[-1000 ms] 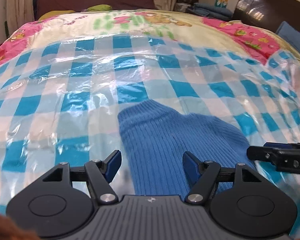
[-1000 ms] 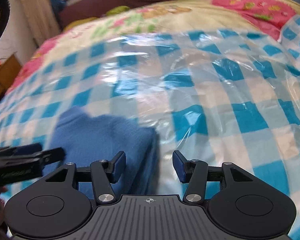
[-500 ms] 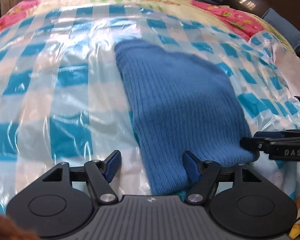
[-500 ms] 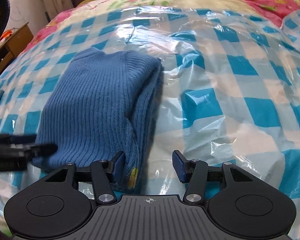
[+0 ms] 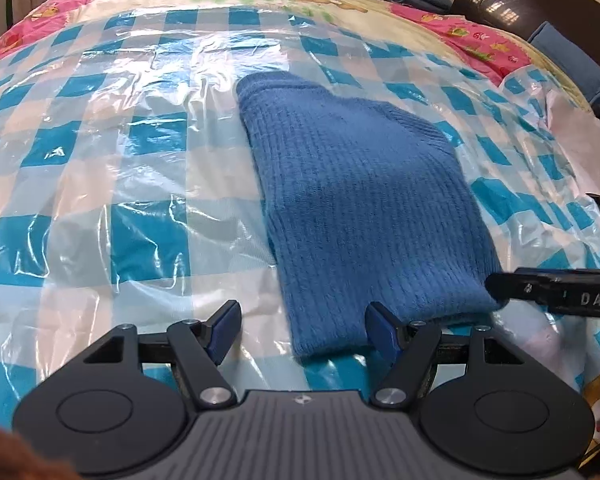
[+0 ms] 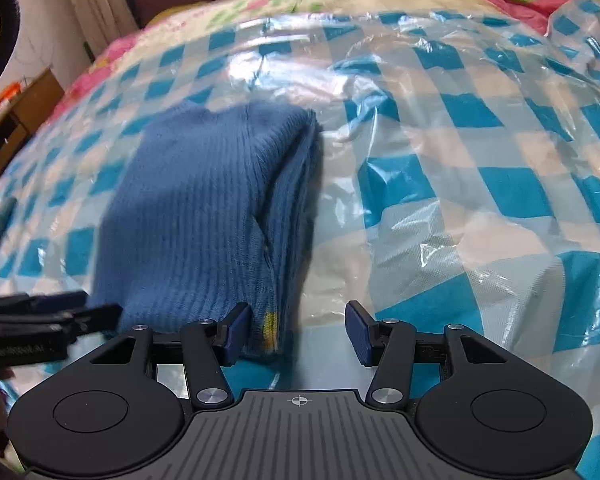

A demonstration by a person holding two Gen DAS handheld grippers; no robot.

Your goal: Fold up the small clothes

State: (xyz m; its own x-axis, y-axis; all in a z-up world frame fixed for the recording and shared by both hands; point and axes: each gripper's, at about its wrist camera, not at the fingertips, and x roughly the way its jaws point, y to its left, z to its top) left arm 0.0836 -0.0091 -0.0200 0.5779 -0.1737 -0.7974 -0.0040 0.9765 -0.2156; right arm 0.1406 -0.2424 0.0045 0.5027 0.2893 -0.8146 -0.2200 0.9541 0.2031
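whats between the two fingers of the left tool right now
In the left wrist view, the near left corner of the folded blue sweater and bare checkered plastic sheet lie between the open left tool fingers.

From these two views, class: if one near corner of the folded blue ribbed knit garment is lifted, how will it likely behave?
The folded blue ribbed knit garment is probably floppy: its stacked layers show along the side and would likely sag open. It looks soft and light. The glossy checked plastic sheet beneath may let it slide when pushed.
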